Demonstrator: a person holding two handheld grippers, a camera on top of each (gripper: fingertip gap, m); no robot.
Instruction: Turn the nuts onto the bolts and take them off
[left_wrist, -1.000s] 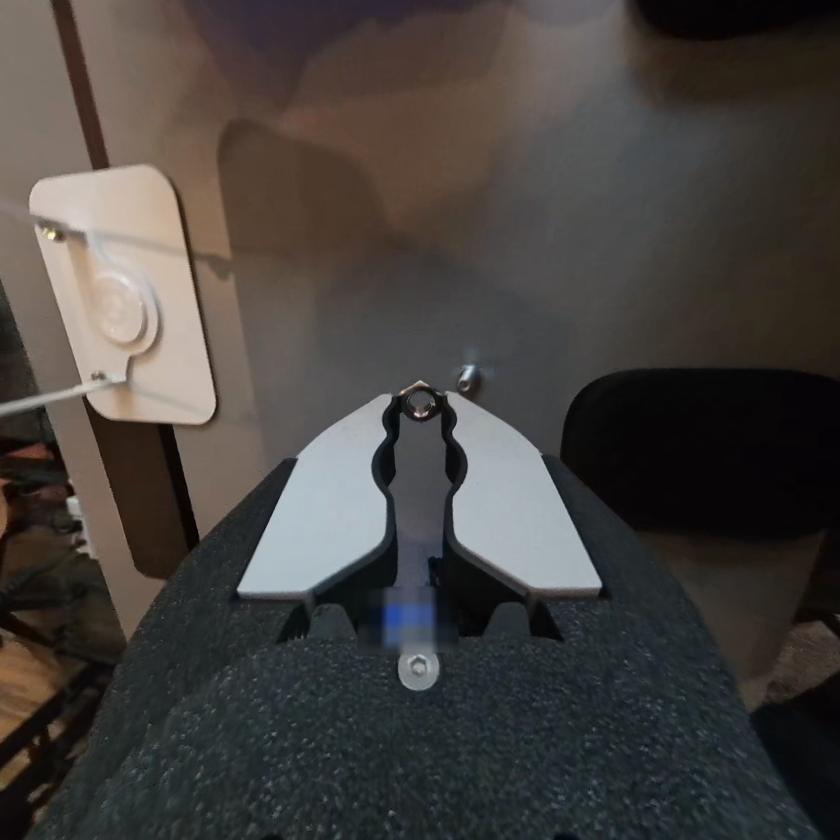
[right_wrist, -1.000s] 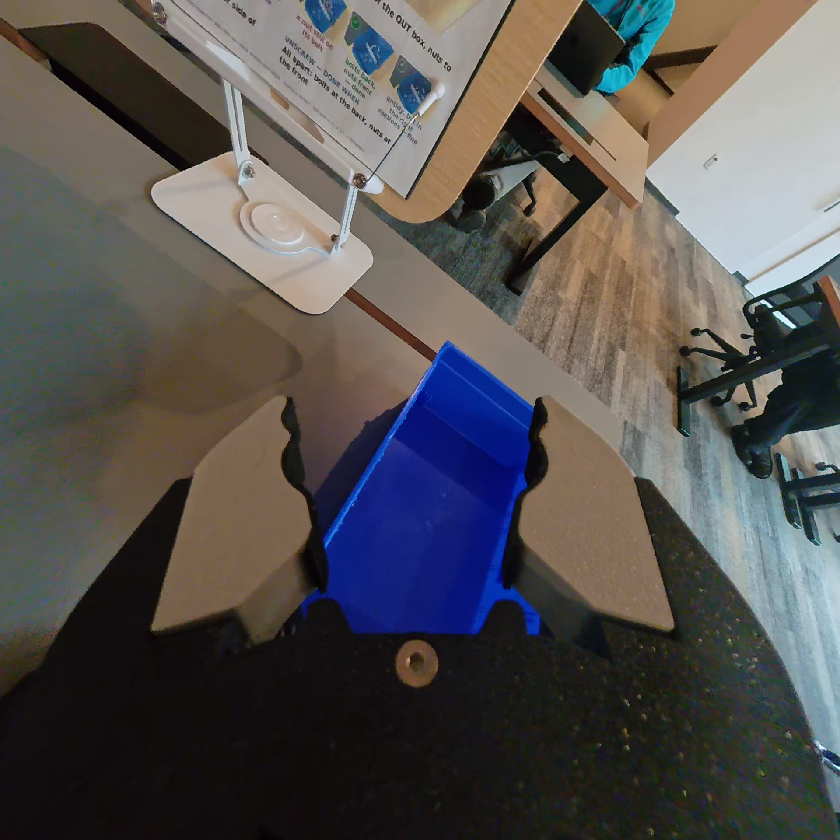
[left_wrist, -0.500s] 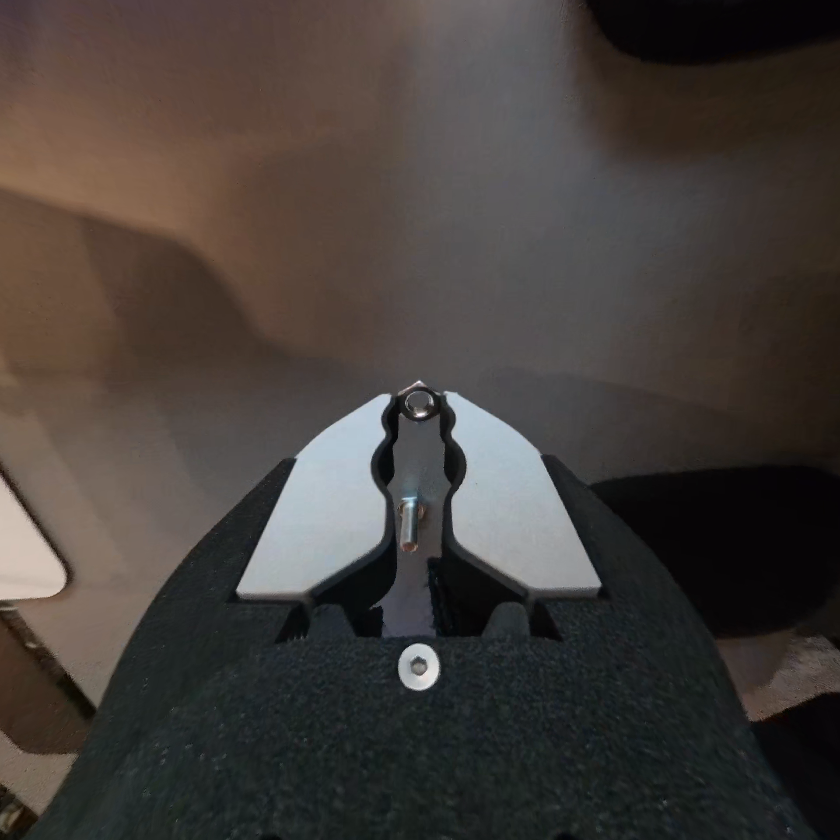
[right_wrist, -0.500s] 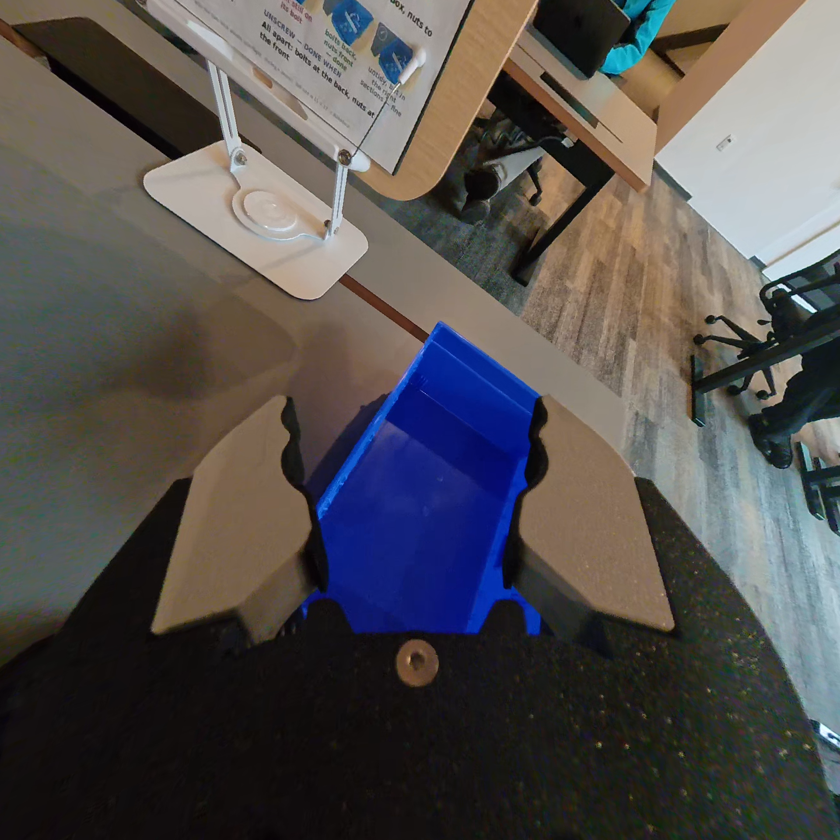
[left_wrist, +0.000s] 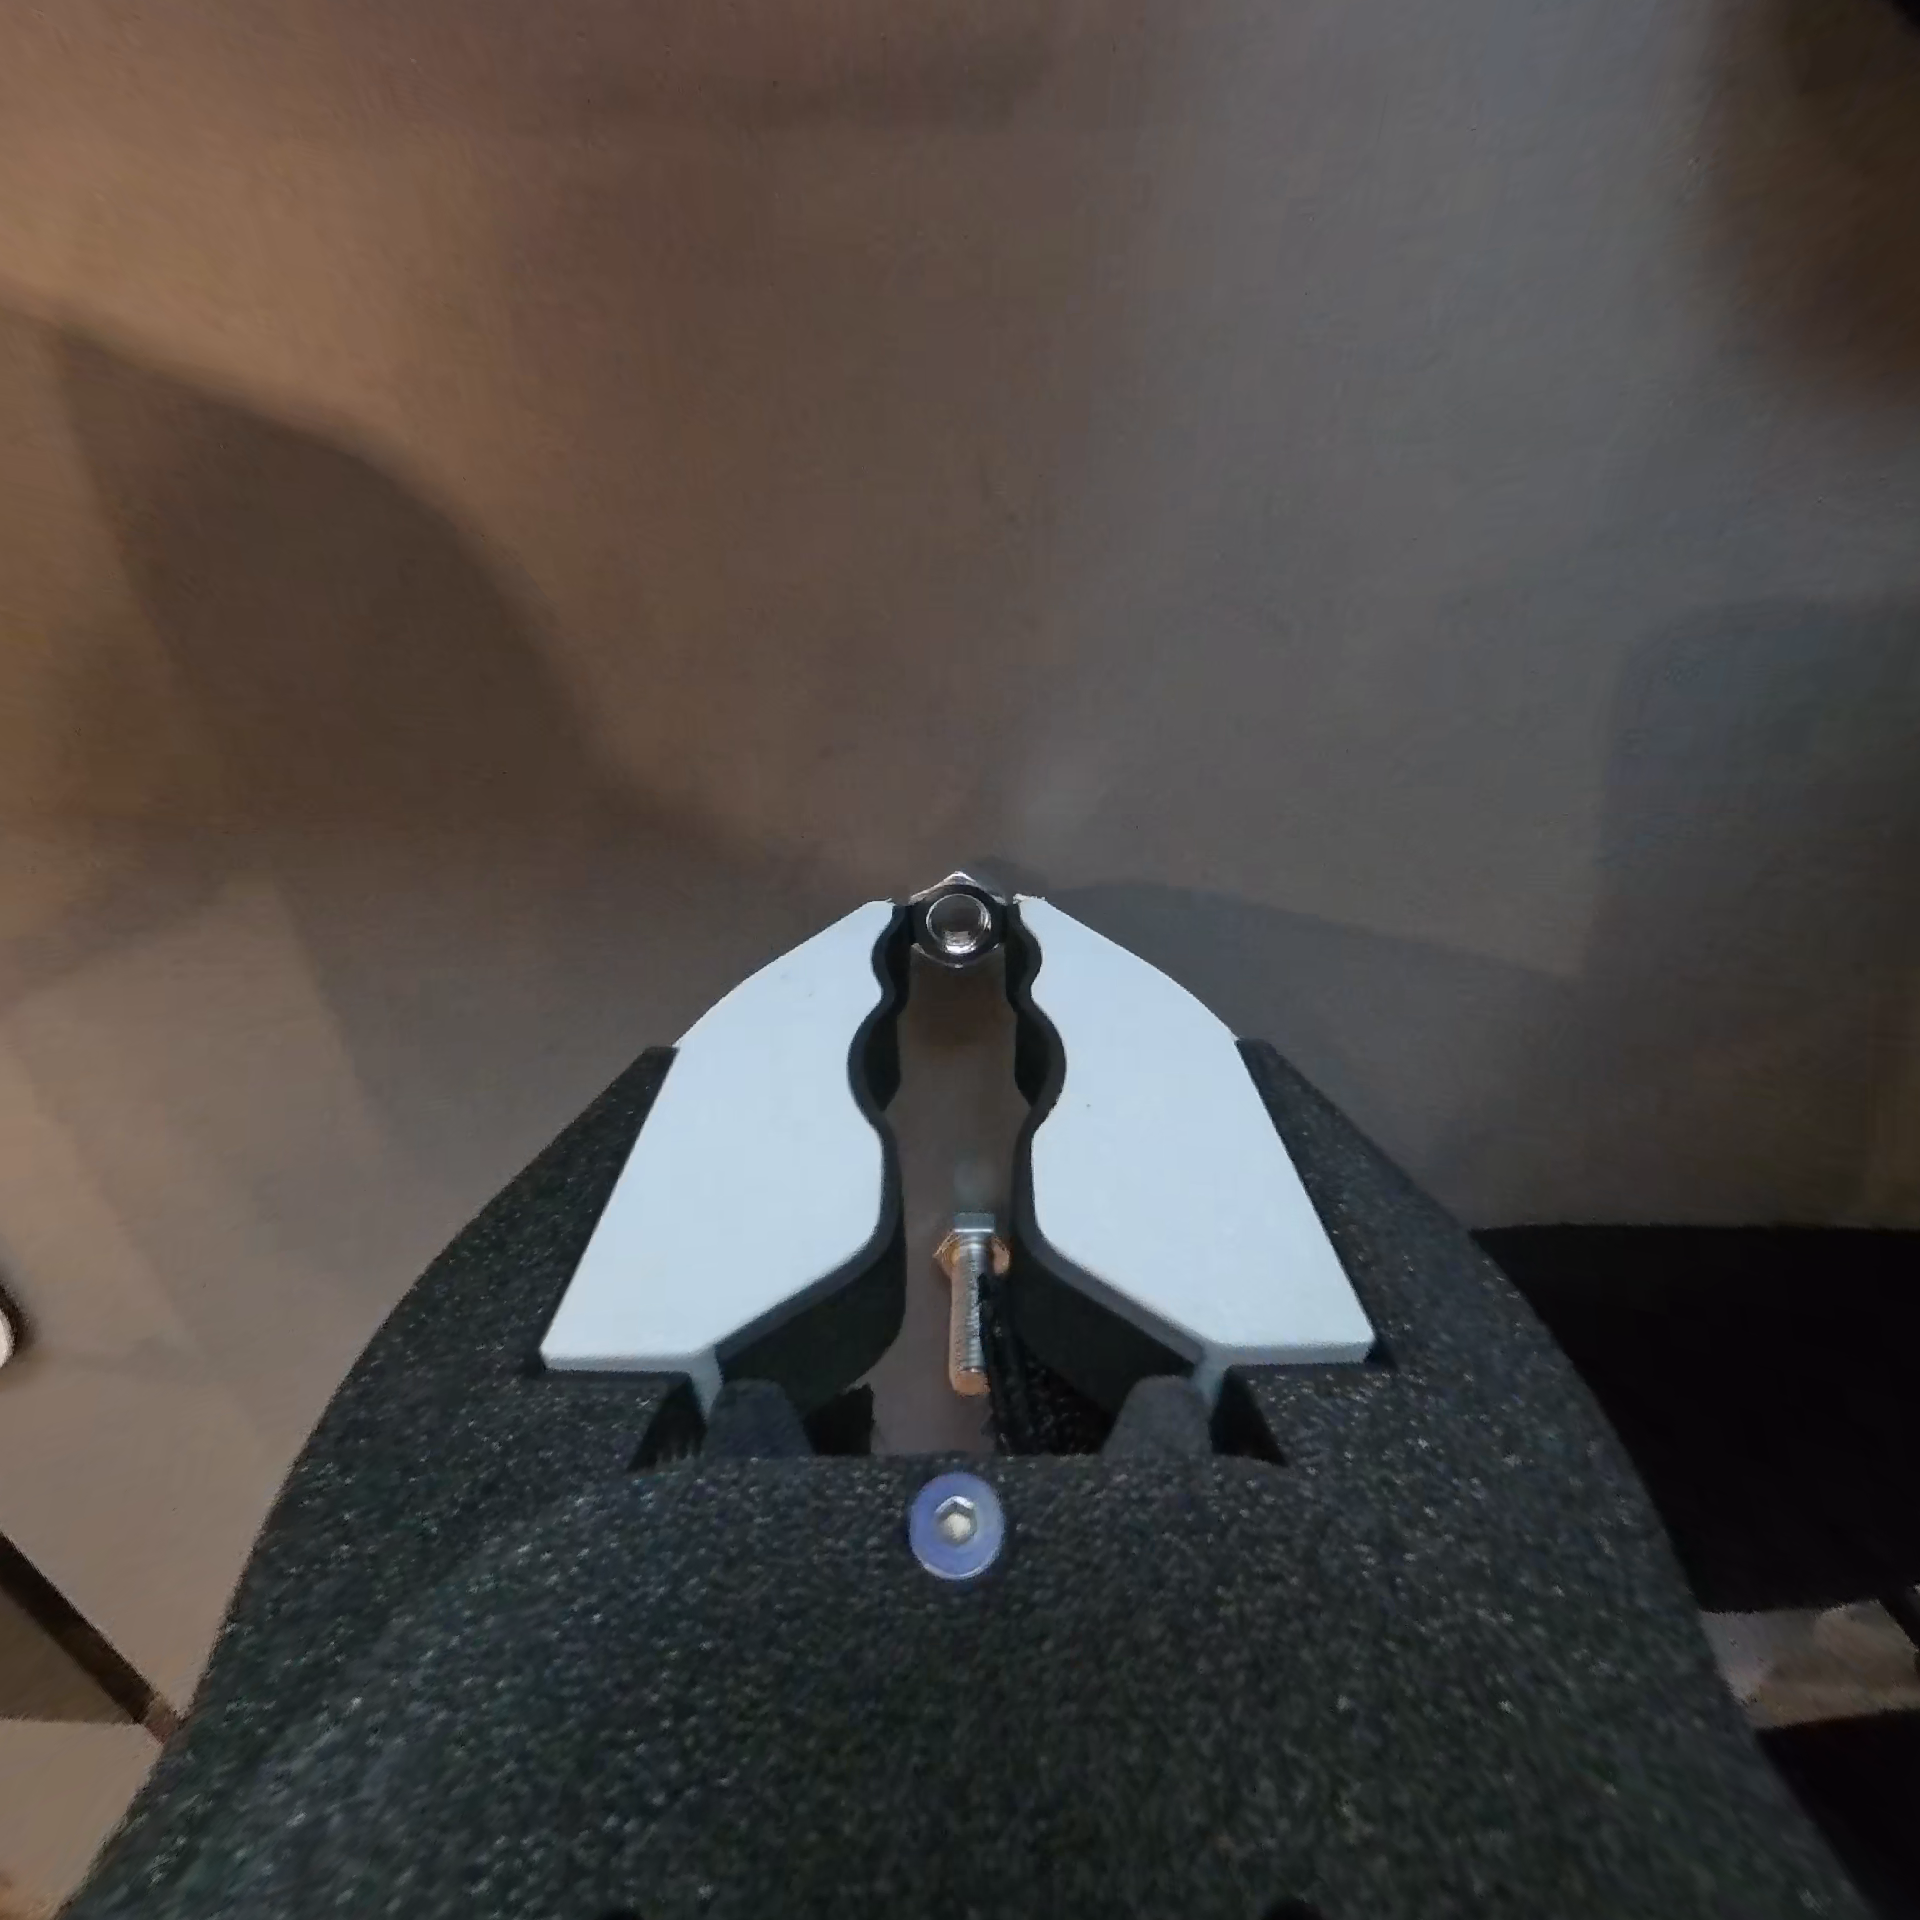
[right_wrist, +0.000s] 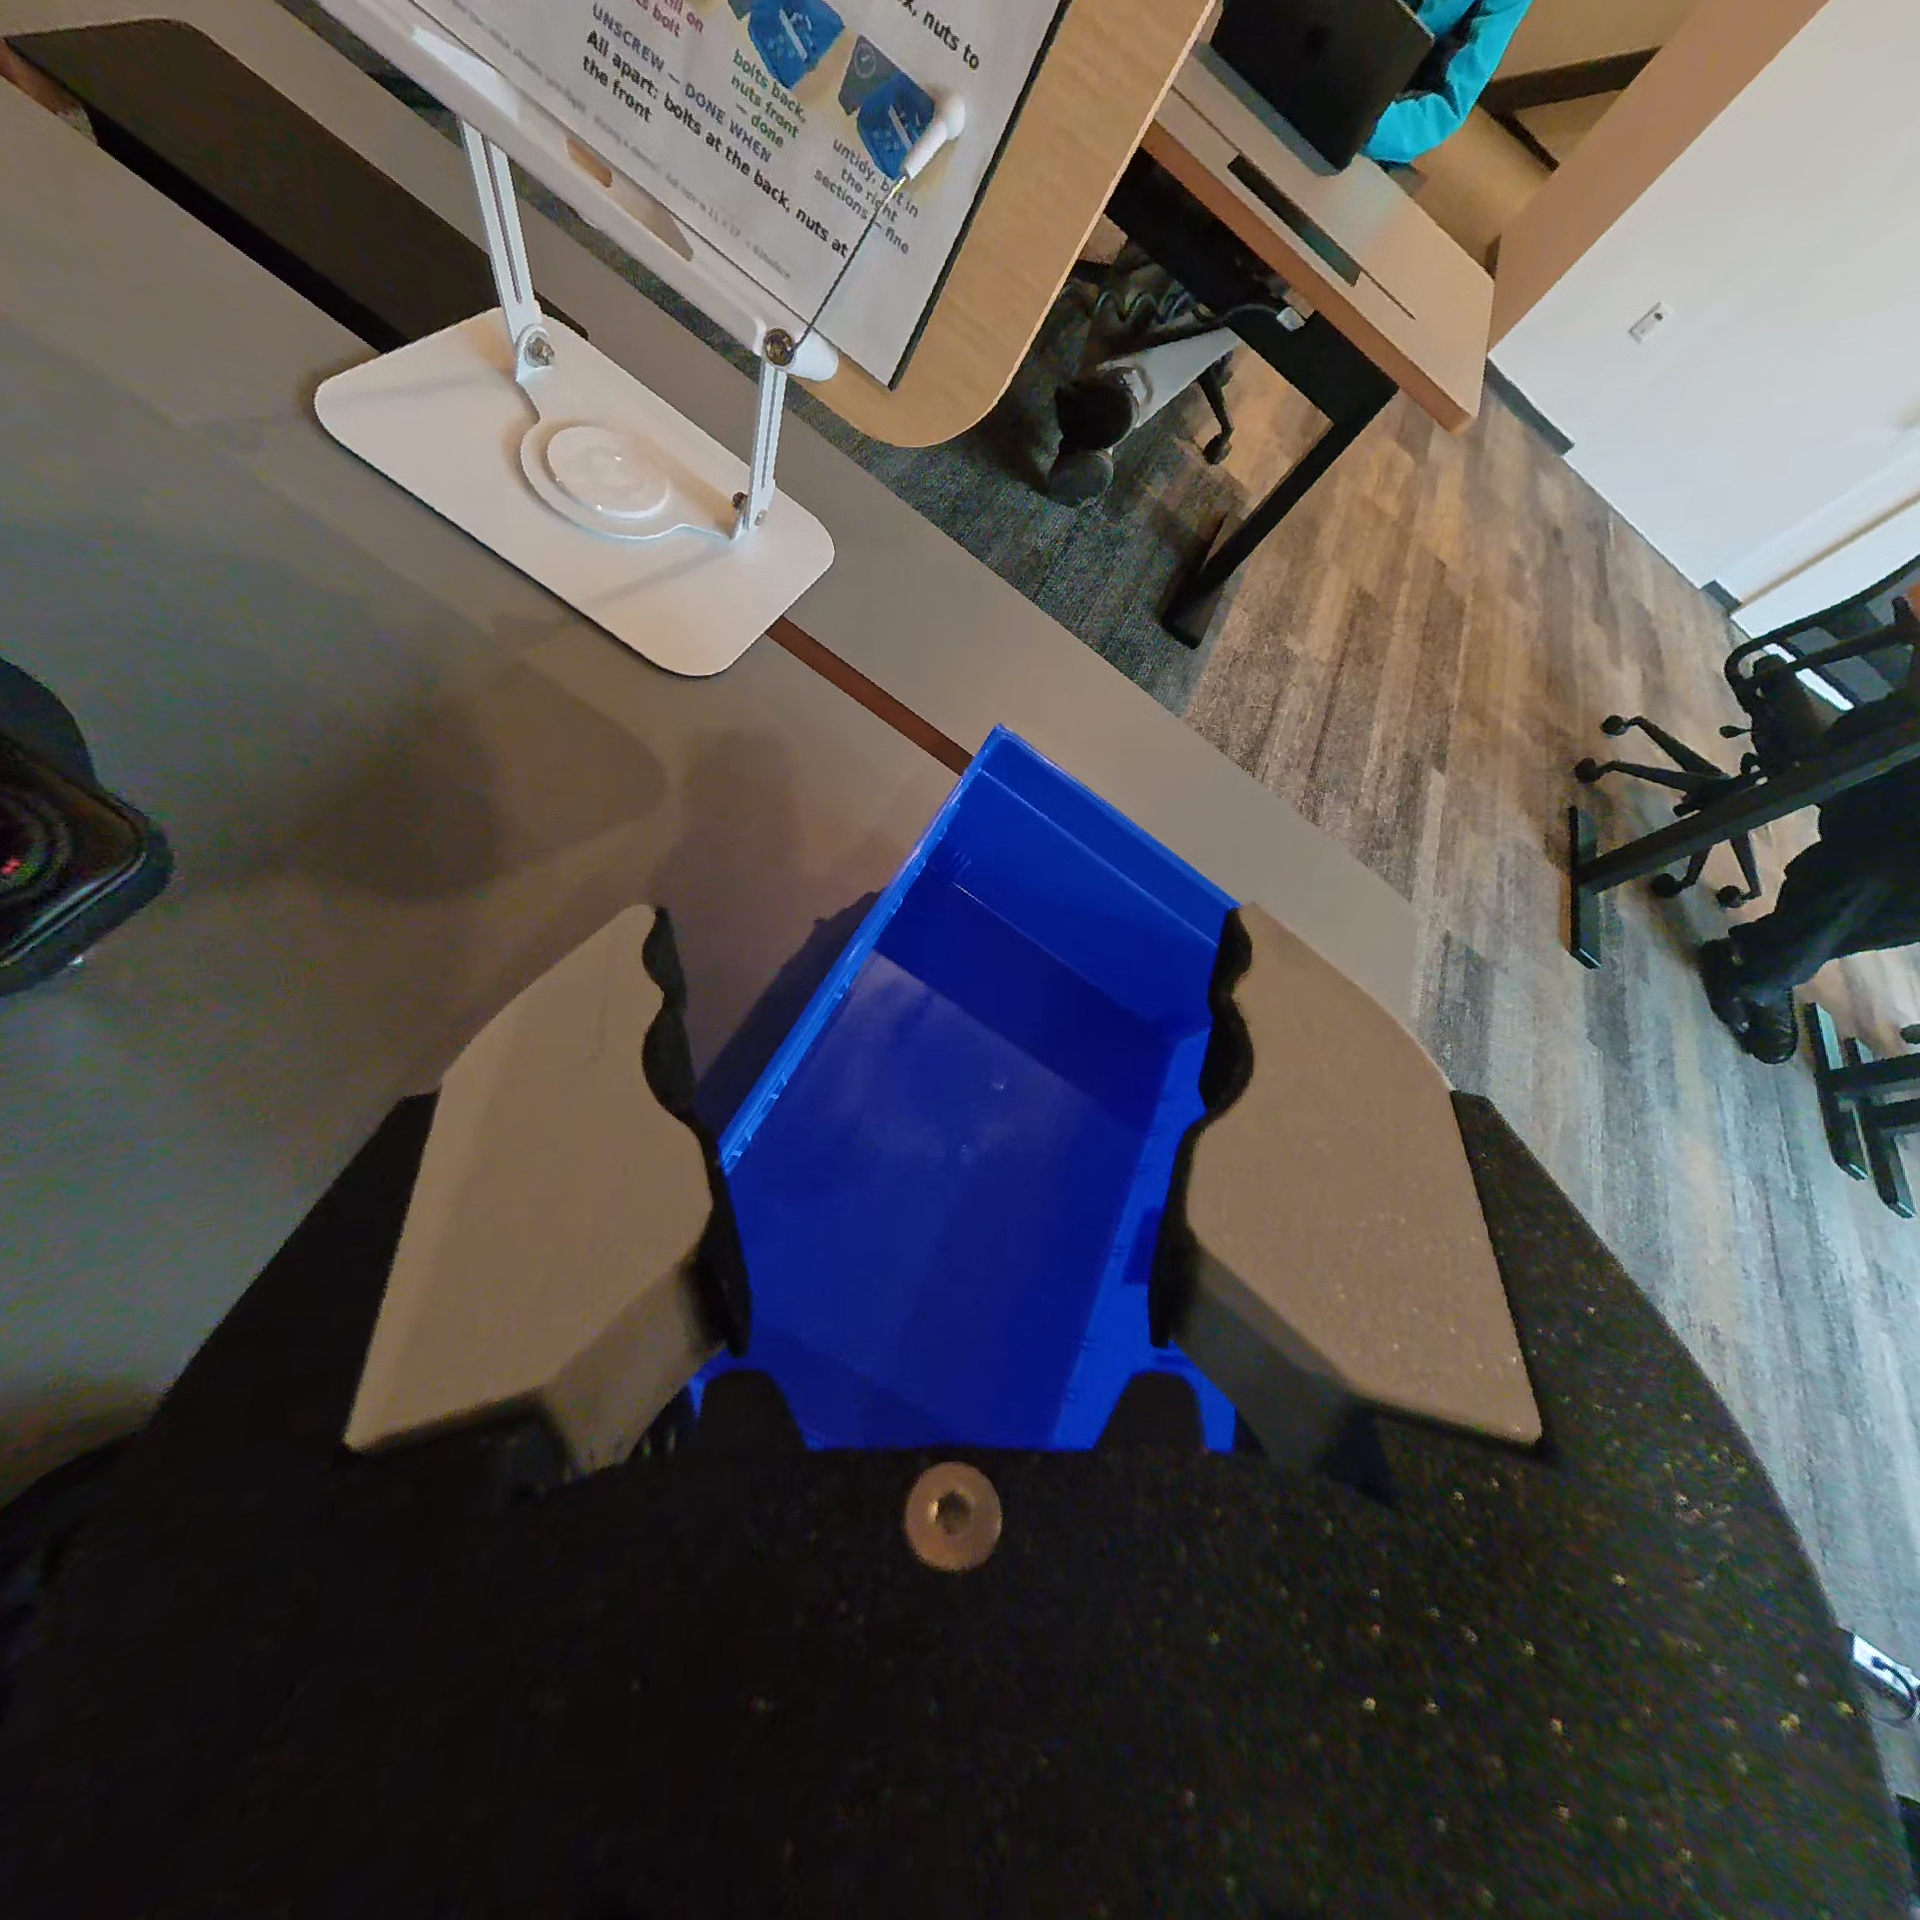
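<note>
1. Nut (left_wrist: 957, 921) pinched at the left gripper (left_wrist: 957, 925) tips; bolt (left_wrist: 969, 1299) lies on the table (left_wrist: 1039, 520) under the fingers.
2. Right gripper (right_wrist: 951, 1039) spread wide over a blue bin (right_wrist: 966, 1195).
3. White stand (right_wrist: 582, 488) sits behind, well apart.

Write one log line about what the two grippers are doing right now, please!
left gripper: shut on nut | bolt: on table below | right gripper: open over blue bin
</note>
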